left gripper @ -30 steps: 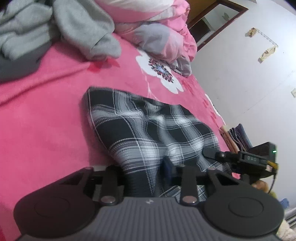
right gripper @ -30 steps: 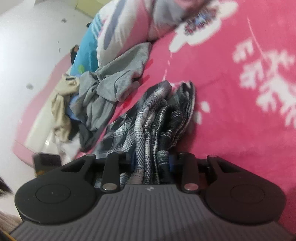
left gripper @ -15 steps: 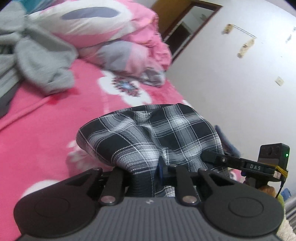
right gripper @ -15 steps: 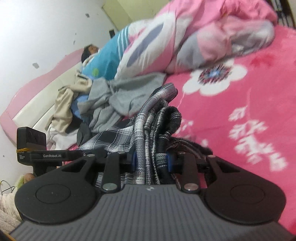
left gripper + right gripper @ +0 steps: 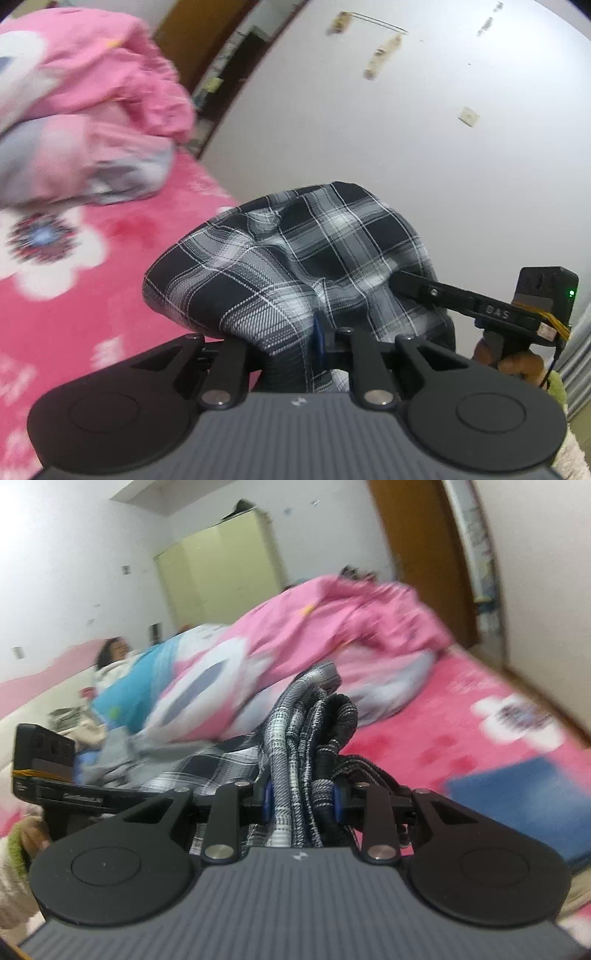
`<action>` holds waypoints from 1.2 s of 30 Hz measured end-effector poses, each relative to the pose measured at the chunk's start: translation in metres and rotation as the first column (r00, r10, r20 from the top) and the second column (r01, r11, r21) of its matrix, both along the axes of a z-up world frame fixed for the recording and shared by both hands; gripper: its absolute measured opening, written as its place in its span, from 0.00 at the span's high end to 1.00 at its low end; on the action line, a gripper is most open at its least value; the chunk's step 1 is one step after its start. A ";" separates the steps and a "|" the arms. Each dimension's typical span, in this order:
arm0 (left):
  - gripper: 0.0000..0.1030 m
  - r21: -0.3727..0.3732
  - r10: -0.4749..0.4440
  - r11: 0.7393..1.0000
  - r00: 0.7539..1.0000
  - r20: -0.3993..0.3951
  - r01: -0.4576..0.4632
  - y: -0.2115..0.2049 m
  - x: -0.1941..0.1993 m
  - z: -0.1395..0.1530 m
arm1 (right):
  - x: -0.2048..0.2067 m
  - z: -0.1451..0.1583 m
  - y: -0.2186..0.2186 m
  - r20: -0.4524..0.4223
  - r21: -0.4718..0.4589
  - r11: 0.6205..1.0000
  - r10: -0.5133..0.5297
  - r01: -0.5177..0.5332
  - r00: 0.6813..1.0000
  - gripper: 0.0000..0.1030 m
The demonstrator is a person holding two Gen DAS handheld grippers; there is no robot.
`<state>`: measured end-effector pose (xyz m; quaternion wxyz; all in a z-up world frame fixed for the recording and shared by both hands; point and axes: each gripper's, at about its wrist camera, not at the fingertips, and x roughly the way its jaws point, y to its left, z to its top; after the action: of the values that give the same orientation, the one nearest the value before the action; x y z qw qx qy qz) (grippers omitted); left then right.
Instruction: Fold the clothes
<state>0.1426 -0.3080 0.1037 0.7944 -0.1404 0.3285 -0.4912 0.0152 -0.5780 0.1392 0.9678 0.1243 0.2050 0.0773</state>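
Between the fingers of the left claw [image 5: 295, 339] sat a fold of the plaid garment [image 5: 295, 258], black, grey and white; the two sides were pinched together on it, and the cloth bulged up and forward from the grip in a rounded hump. Left of that claw and below the hump lay the pink bedspread [image 5: 92, 277] with a white flower print, and further ahead on the left a heap of pink bedding [image 5: 92, 110]. To the right of the left claw its own camera caught the other tool: the right claw [image 5: 397, 278] reaching into the far edge of the same cloth, with a hand [image 5: 517, 363] around its handle. Ahead was a white wall [image 5: 406, 129] and a brown door frame [image 5: 236, 62].

The right wrist view gave what the left one could not: the garment [image 5: 308, 746] bunched edge-on into several ropy folds, clamped between the right claw [image 5: 301, 801], its blue pads pressing each side of the bundle. Left of it the left claw's black body [image 5: 48, 760] showed. Further ahead, the same bedding [image 5: 295, 635] lay heaped, a person [image 5: 112, 653] lay at the head of the bed, and a pale green wardrobe [image 5: 221, 565] stood behind. A blue object [image 5: 524, 794], too blurred to identify, sat to the right on the bedspread [image 5: 461, 720].
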 end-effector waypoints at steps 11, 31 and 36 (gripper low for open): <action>0.84 -0.013 -0.129 0.992 0.987 -0.094 0.128 -0.166 0.042 -0.023 | 0.046 0.003 -0.163 -0.095 -0.042 0.993 -0.110 0.107 0.989 0.74; 0.50 0.000 -0.218 0.976 0.972 -0.093 0.219 -0.210 0.084 -0.078 | 0.074 -0.124 -0.264 -0.146 0.035 0.933 -0.349 0.357 0.926 0.50; 0.34 -0.031 -0.219 0.975 0.975 0.026 0.219 -0.172 0.086 -0.059 | 0.007 -0.087 -0.199 0.071 -0.043 0.930 -0.362 0.366 0.929 0.42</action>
<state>0.2282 -0.4803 0.0451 0.7366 -0.1113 0.3245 -0.5829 0.0226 -0.7771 0.0520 0.9742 0.1306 0.1507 -0.1054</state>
